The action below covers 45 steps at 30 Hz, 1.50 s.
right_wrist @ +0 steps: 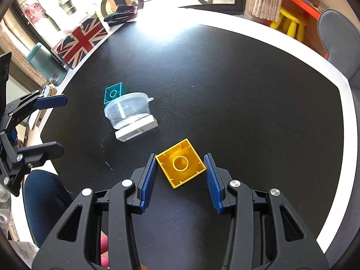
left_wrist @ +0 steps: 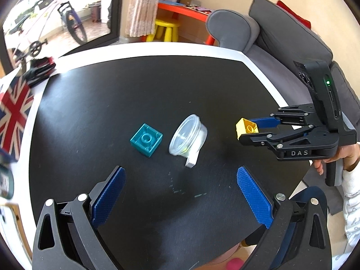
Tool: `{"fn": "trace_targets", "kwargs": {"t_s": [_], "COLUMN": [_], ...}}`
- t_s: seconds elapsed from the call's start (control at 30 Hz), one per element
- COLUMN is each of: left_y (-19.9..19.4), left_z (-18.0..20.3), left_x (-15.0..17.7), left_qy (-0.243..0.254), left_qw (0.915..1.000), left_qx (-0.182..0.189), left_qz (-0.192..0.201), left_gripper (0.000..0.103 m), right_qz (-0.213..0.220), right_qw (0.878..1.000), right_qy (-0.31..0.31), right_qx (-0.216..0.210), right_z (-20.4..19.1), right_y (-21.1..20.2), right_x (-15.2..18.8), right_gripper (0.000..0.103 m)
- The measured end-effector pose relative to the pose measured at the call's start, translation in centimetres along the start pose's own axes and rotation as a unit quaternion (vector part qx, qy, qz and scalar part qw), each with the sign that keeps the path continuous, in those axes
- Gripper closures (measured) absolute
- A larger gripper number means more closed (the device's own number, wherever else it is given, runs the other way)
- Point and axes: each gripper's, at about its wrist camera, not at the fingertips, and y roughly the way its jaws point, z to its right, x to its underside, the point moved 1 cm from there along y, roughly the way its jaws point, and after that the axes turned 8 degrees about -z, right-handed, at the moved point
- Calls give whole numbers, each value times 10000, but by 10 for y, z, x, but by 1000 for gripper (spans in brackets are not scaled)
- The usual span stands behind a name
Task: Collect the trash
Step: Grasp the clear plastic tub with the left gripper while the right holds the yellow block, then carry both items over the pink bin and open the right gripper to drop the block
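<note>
A yellow toy brick (right_wrist: 181, 163) sits hollow side up between the blue pads of my right gripper (right_wrist: 181, 175). The pads stand close on both sides of it; contact is unclear. The right gripper (left_wrist: 247, 128) and the brick (left_wrist: 246, 127) also show in the left wrist view. A clear plastic cup (left_wrist: 187, 136) lies tilted on a small white box (left_wrist: 192, 160) mid-table, next to a teal brick (left_wrist: 146, 140). My left gripper (left_wrist: 180, 200) is open and empty, short of the cup. It shows at the left edge of the right wrist view (right_wrist: 48, 123).
The table is black with a white rim (left_wrist: 258, 67). A Union Jack box (right_wrist: 78, 40) and a teal canister (right_wrist: 45, 63) stand at its left edge. A grey sofa (left_wrist: 281, 40) lies beyond the far right side. A yellow stool (left_wrist: 166, 29) stands behind.
</note>
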Motion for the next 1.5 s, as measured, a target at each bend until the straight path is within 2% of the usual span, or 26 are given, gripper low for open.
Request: {"fn": "trace_targets", "kwargs": {"t_s": [0.5,0.67,0.73,0.77,0.8,0.83,1.17,1.5], "left_y": [34,47,51,52,52,51,44,16], "left_z": [18,20,20,20,19,18,18,27], "left_x": [-30,-28,-27,-27,-27,-26,-26,-18], "left_qy": [825,985,1025,1027,1021,1001,927,823], "left_qw": [9964,9944,9935,9934,9934,9936,9948,9964], "left_qx": [-17,-62,-111,-138,-160,-163,-122,-133], "left_qz": [-166,-387,-474,-486,-496,-493,-392,-158], "left_gripper": [10,40,58,62,70,73,79,80], "right_qz": [74,76,79,81,83,89,190,426], "right_qw": [9997,9996,9996,9996,9996,9996,9994,9988], "right_qy": [197,237,246,249,251,251,224,208], "right_qx": [-78,-91,-102,-106,-115,-127,-162,-121], "right_z": [19,23,24,25,25,25,17,7], "right_y": [-11,-10,-9,-9,-9,-9,-13,-35], "right_x": [14,15,14,15,14,14,12,25], "right_gripper": [60,60,60,60,60,60,60,60]}}
